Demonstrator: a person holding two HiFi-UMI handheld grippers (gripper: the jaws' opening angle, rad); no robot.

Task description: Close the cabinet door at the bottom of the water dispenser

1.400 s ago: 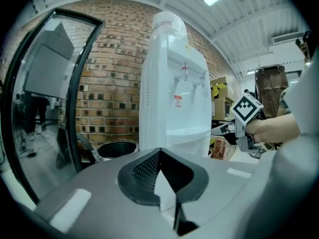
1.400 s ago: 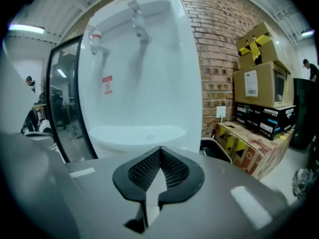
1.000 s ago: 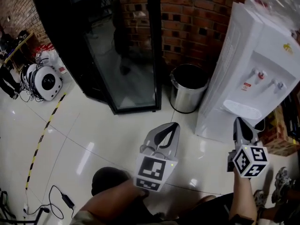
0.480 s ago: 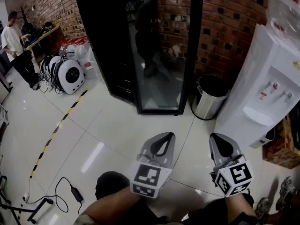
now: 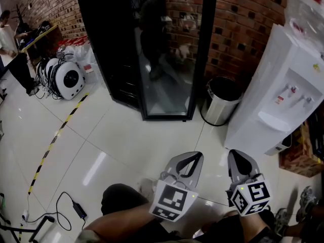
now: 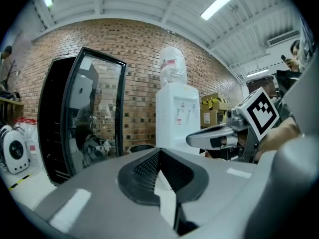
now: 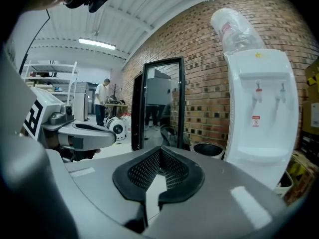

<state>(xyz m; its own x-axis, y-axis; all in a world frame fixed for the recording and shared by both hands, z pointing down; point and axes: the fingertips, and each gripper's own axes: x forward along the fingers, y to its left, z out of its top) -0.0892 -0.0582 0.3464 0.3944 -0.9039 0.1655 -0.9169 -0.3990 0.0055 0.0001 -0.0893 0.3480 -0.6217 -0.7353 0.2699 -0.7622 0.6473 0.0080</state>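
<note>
The white water dispenser [image 5: 273,100] stands at the right against the brick wall, with a bottle on top. Its lower front [image 5: 281,145] shows only a dark sliver, so I cannot tell how the cabinet door stands. My right gripper [image 5: 238,154] hangs over the floor below and left of the dispenser's base, apart from it, shut and empty. My left gripper [image 5: 195,156] is beside it on the left, also shut and empty. The right gripper view looks along the closed right gripper [image 7: 160,148] at the dispenser [image 7: 259,118], whose lower part is hidden. In the left gripper view, the left gripper [image 6: 159,151] has its pads together.
A tall black glass-door cabinet [image 5: 152,49] and a steel bin [image 5: 220,103] stand left of the dispenser. Cardboard boxes [image 5: 304,153] sit at its right. Yellow-black tape [image 5: 50,146], a cable with adapter [image 5: 76,209], round white machines [image 5: 68,77] and a person [image 5: 12,44] are at the left.
My right gripper has come away from the dispenser's base, leftward and lower in view. The left gripper has shifted a little to the right. Both stay shut.
</note>
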